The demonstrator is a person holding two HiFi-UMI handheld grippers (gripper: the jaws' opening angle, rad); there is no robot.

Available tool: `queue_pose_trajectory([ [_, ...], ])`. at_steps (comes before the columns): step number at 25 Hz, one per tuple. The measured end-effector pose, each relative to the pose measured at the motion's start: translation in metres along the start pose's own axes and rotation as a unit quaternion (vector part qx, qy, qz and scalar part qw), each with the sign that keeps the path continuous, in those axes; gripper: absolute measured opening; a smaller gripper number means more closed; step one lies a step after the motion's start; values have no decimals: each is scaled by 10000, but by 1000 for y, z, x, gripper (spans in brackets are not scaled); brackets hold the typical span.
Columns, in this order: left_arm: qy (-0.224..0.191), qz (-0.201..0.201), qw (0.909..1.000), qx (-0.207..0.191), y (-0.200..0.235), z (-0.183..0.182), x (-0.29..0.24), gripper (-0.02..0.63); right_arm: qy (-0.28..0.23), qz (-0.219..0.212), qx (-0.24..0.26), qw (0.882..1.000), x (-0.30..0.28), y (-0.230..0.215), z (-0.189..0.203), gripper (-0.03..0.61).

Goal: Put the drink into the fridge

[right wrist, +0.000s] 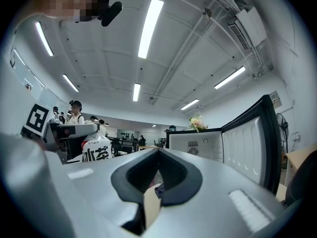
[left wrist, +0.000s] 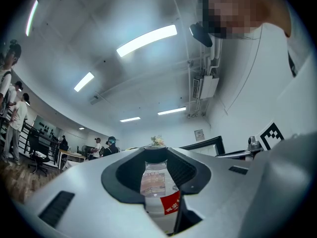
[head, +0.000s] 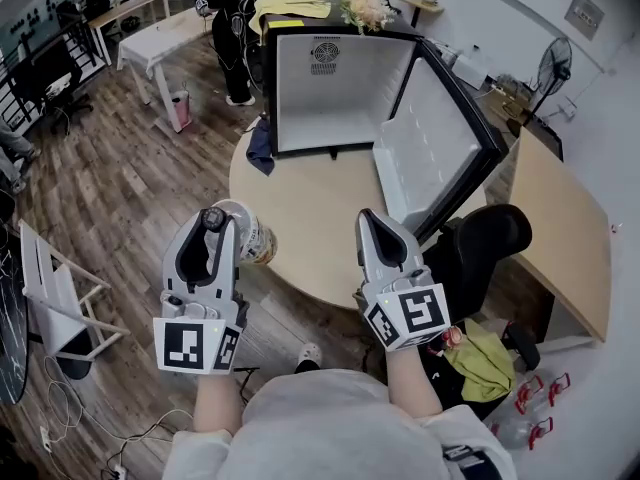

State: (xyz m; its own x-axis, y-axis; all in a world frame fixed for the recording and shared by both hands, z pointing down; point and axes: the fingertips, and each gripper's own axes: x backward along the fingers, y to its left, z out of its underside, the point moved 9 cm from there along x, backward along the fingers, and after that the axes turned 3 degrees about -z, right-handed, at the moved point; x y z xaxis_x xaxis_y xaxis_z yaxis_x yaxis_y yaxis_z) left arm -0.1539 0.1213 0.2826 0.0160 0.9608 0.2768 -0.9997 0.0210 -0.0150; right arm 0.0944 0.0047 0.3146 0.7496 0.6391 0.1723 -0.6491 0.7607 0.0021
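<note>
Left gripper (head: 213, 220) grasps the drink bottle (head: 252, 238); right gripper (head: 368, 220) clenched, empty. Mini fridge (head: 340, 88) open on round table (head: 300, 203).

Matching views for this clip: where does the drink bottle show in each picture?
Head view: drink bottle lower left of centre, gripped by the left gripper.
Left gripper view: drink bottle bottom centre, between the jaws.
Right gripper view: drink bottle left of centre, beyond the jaws.
Shared landmark: the flowers on top of the fridge.
</note>
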Motion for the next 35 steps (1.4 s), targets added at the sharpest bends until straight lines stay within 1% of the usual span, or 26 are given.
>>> queue_pose_trajectory([
  [7, -14, 19, 10000, 49, -4, 18, -51, 140, -2, -87, -42, 10000, -36, -42, 13, 11],
  [16, 160, 62, 9998, -66, -8, 29, -88, 140, 46, -177, -228, 9996, -63, -67, 25, 11],
  [20, 175, 146, 9997, -58, -6, 35, -106, 140, 16, -93, -272, 9996, -73, -78, 29, 11],
  [27, 155, 433, 9989, 34, 7, 46, -153, 140, -33, 171, -211, 9996, -104, -100, 30, 11],
  [35, 212, 867, 9960, 75, 27, 61, -220, 140, -46, 477, -175, 9987, -151, -123, 33, 11],
])
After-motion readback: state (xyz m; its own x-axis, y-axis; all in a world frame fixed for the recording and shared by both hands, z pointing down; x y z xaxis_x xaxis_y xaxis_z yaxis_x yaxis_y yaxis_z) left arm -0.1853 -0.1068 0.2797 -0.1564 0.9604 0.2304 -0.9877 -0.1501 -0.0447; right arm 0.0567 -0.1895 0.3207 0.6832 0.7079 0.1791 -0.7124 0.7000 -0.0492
